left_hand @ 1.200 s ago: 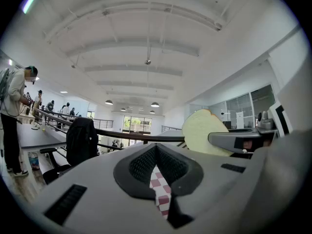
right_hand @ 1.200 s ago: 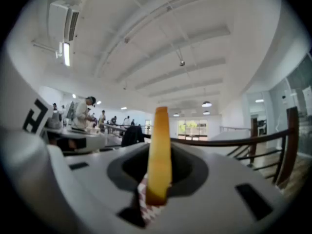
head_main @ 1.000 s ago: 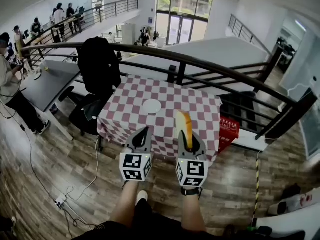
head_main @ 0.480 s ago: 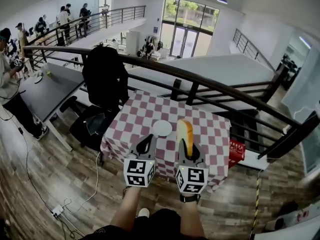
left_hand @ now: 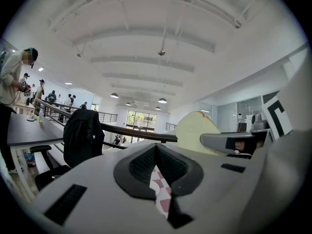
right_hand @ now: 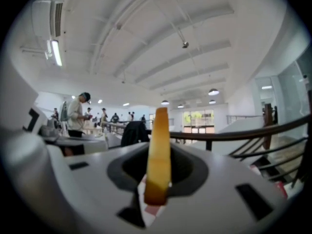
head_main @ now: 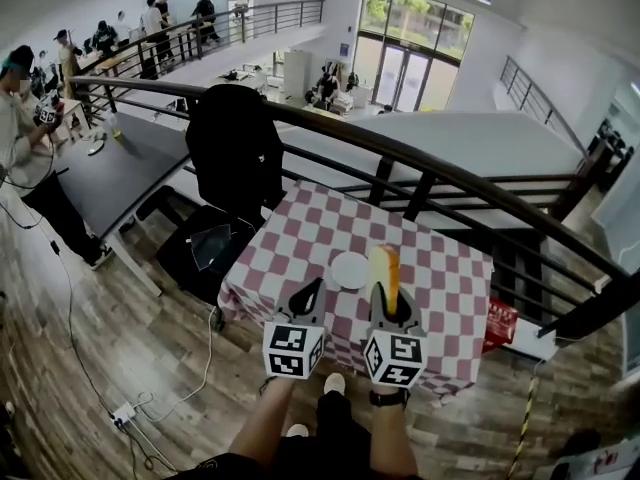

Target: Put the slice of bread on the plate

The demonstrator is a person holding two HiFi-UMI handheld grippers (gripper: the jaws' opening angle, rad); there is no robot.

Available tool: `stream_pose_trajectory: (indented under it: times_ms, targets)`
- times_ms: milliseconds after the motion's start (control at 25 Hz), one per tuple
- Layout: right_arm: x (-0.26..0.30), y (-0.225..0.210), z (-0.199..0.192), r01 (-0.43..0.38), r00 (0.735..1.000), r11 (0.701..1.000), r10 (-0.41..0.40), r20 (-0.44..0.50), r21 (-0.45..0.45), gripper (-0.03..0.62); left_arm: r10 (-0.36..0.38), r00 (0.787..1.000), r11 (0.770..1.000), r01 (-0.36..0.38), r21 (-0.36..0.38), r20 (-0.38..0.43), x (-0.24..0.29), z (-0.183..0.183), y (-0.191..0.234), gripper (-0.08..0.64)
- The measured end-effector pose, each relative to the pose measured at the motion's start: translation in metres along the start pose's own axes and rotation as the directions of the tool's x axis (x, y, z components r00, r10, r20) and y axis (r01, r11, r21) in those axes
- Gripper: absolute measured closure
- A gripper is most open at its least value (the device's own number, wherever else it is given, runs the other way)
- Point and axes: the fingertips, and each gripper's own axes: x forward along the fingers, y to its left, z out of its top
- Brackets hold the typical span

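Checked table ahead carries one plate; my right gripper clamps one bread slice upright; my left gripper is closed and empty.

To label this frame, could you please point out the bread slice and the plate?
bread slice (head_main: 384, 268), head view, on its crust edge.
plate (head_main: 350, 270), head view, on its bare centre.

Checked cloth tablecloth, glossy wooden floor

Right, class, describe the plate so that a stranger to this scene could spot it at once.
Find the table with the red-and-white checked cloth beside the dark railing. Near its middle lies the plate. It is round and plain white against the squares.
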Motion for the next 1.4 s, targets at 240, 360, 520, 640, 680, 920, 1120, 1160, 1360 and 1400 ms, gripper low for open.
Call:
stream_pose_trajectory:
  times_ms: [240,360,520,640,680,920,1120,1160,1360,1400]
  targets:
    - [0.078,-0.032,0.047,-0.060,0.995,0.998,0.059,0.085,0.009,0.495,0.028,0.999,0.999,-0.029,0.020,0.042,0.076,0.036,0.021,0.541]
    - [0.117,-0.051,0.073,-0.075,0.988,0.997,0.071,0.136,0.023,0.495,0.033,0.996,0.998,-0.037,0.057,0.078,0.111,0.062,0.029,0.541]
    - [0.155,-0.072,0.075,-0.105,0.986,0.994,0.099,0.136,0.038,0.495,0.044,0.996,0.996,-0.050,0.071,0.074,0.154,0.069,0.034,0.541]
    - [0.170,-0.099,0.062,-0.118,0.987,0.989,0.107,0.118,0.089,0.495,0.042,0.998,0.995,-0.046,0.084,0.046,0.178,0.057,0.015,0.541]
    - [0.174,-0.106,0.056,-0.121,0.988,0.987,0.110,0.106,0.103,0.495,0.042,0.999,0.995,-0.045,0.086,0.033,0.185,0.050,0.011,0.541]
    - [0.197,-0.118,0.029,-0.175,0.984,0.979,0.171,0.048,0.106,0.495,0.084,0.996,0.994,-0.082,0.067,-0.023,0.215,0.023,0.013,0.541]
    - [0.206,-0.128,0.021,-0.187,0.982,0.975,0.185,0.034,0.116,0.494,0.062,0.997,0.996,-0.059,0.066,-0.048,0.235,0.011,0.002,0.541]
    - [0.207,-0.129,0.017,-0.188,0.982,0.975,0.186,0.028,0.119,0.494,0.057,0.997,0.996,-0.054,0.066,-0.056,0.238,0.007,0.001,0.541]
    - [0.216,-0.136,0.005,-0.181,0.983,0.975,0.182,-0.002,0.129,0.495,0.029,0.996,0.997,-0.023,0.075,-0.088,0.253,-0.002,-0.006,0.541]
    - [0.218,-0.138,0.002,-0.180,0.983,0.975,0.182,-0.008,0.131,0.495,0.026,0.996,0.997,-0.019,0.076,-0.091,0.256,-0.003,-0.005,0.541]
